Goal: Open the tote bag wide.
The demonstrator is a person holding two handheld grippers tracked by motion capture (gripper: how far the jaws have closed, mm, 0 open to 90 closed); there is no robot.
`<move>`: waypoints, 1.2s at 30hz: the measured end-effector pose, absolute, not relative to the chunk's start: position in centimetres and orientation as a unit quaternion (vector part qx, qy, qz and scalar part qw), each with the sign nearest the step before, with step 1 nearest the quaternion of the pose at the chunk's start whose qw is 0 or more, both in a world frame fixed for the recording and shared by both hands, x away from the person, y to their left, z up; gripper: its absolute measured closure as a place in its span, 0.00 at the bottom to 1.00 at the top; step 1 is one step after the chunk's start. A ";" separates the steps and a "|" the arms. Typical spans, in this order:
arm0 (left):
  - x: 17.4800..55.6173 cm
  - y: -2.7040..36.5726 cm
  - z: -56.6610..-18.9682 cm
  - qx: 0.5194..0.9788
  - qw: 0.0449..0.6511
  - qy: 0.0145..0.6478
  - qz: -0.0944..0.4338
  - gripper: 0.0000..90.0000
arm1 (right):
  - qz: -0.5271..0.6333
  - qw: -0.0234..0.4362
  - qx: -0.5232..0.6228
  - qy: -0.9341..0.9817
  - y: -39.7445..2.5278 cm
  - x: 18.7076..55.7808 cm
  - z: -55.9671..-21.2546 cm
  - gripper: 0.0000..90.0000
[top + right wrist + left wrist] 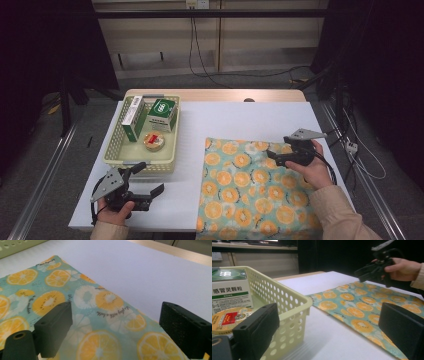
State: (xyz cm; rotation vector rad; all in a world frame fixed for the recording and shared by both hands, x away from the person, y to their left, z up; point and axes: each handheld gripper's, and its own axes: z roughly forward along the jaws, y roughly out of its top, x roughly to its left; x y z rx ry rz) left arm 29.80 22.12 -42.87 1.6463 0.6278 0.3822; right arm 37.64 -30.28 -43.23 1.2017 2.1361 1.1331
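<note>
Cloth (255, 187) printed with orange slices lies flat on the white table (220, 120), directly under the right tongs (280, 155), which hover above its far right part with jaws spread wide and nothing between them. In the right gripper view the two black jaws stand well apart over the cloth (82, 315), whose far corner lies ahead of them, with bare table (140, 270) past it. The person's right hand (314, 167) grips these tongs from behind.

The left tongs (148, 178) sit low over the bare table near the person's edge, well to the left of the cloth, jaws also wide and holding nothing. The left hand (116, 210) holds them. Just ahead of these tongs stands a pale yellow basket (114, 145); in the left gripper view its near corner (294, 302) is close to the left jaw. Inside the basket, nearest the tongs, lies a round tin (154, 140), and beyond it stand a green-topped box (163, 114) and a narrower green and white box (134, 118). In that view the right tongs (364, 273) show farther off above the cloth (362, 307).
</note>
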 end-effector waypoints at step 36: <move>29.7 22.2 -42.7 0.711 0.625 0.278 0.165 0.03 | 0.396 0.162 0.416 0.803 -29.3 41.4 -44.1 1.00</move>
